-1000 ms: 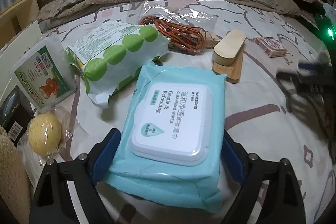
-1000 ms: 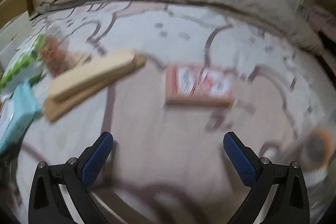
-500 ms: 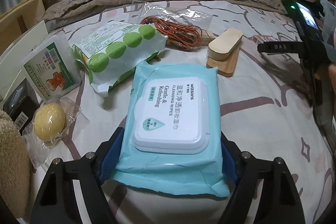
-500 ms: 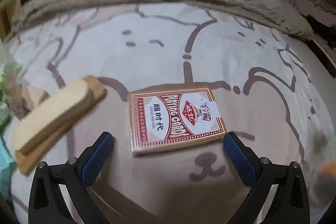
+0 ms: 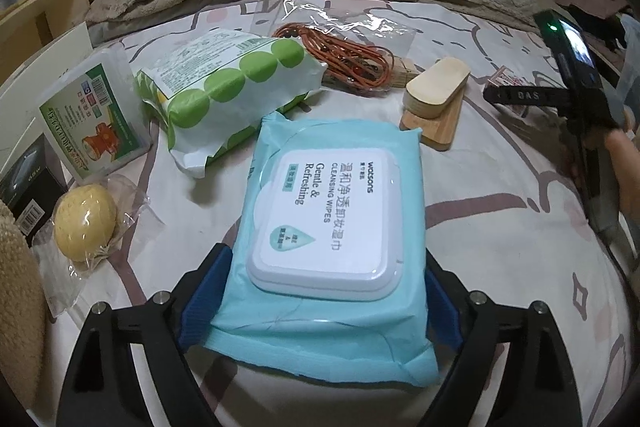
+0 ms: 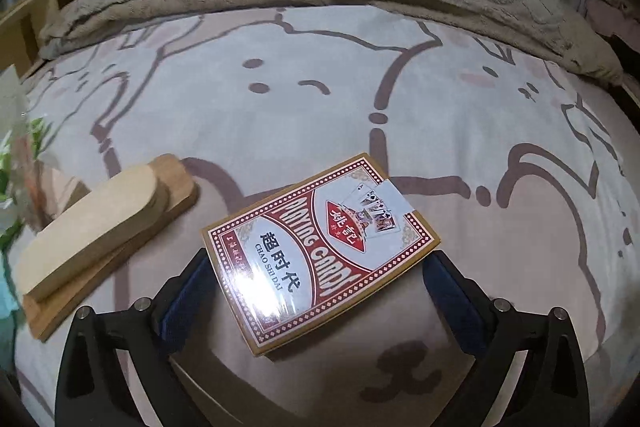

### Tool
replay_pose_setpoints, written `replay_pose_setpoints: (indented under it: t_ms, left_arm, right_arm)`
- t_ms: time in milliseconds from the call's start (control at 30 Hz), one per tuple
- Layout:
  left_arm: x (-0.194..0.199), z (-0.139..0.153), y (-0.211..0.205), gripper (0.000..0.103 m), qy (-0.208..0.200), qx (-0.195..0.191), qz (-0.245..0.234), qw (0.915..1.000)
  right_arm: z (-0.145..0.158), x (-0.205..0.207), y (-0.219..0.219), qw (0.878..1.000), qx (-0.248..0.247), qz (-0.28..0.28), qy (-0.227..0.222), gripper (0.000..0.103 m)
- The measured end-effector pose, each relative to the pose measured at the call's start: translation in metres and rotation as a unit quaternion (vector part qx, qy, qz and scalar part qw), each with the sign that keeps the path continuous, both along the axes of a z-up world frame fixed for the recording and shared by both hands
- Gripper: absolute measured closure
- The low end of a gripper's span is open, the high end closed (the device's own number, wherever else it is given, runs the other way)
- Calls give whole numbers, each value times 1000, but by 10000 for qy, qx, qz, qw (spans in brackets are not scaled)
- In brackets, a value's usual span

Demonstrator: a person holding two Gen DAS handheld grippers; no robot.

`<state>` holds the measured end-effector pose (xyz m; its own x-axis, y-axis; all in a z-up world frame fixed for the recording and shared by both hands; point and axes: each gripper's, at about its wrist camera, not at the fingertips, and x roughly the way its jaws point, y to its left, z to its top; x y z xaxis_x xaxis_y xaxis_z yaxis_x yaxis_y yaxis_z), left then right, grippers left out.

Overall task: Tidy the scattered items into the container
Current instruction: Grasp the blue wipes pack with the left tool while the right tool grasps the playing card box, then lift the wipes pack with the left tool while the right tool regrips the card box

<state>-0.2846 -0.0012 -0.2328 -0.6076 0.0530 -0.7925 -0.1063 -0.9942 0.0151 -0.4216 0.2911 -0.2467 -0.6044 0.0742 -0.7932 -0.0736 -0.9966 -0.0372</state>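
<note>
In the left wrist view a light blue pack of cleansing wipes (image 5: 328,211) lies on the bed. My left gripper (image 5: 320,303) is open and straddles its near end, pads on both sides, touching or nearly so. In the right wrist view a red box of playing cards (image 6: 320,255) lies on the sheet. My right gripper (image 6: 316,295) is open around its near part, with a gap on the right side. The right gripper's body (image 5: 576,83) shows at the right in the left wrist view. No container is clearly seen.
A green-dotted white pack (image 5: 224,83), a green-labelled packet (image 5: 92,123), a wrapped yellow ball (image 5: 84,223), a black box (image 5: 28,187), an orange cord in clear wrap (image 5: 344,55) and a wooden brush (image 5: 436,103) (image 6: 92,227) lie on the bed. Pillows lie behind.
My right gripper swung over and moved forward, so the card box now lies between its fingers. My left gripper slid forward around the wipes pack.
</note>
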Motion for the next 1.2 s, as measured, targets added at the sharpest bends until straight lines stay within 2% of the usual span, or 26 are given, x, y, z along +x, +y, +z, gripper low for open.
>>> replay_pose_setpoints:
  t_ms: [233,467,667,833,967,1200]
  left_arm:
    - [1,2,-1,17,3,119,36,9999]
    - [12,4,-1,22,-17,200,36,9998]
    - [29,7,4,24,-73,229,-19,9997]
    - [51,11,10,24,-144,275,-110,9995]
    - [71,11,15,24,-171,249,-174,9994]
    - [107,13,21,24,-245,233,-252,9991]
  right_arm:
    - [6,20,-31,9973,141,711,-106,2]
    - [8,73,-43,9936,167,1082,-273,3]
    - [13,122,-40,9937,106,1032,-426,4]
    - [15,161,-45,9947,-156,859,-546,9]
    - [16,190,-48,9943,-350,792,-623,10]
    - [20,229,-54,9922,-491,973,-609,10]
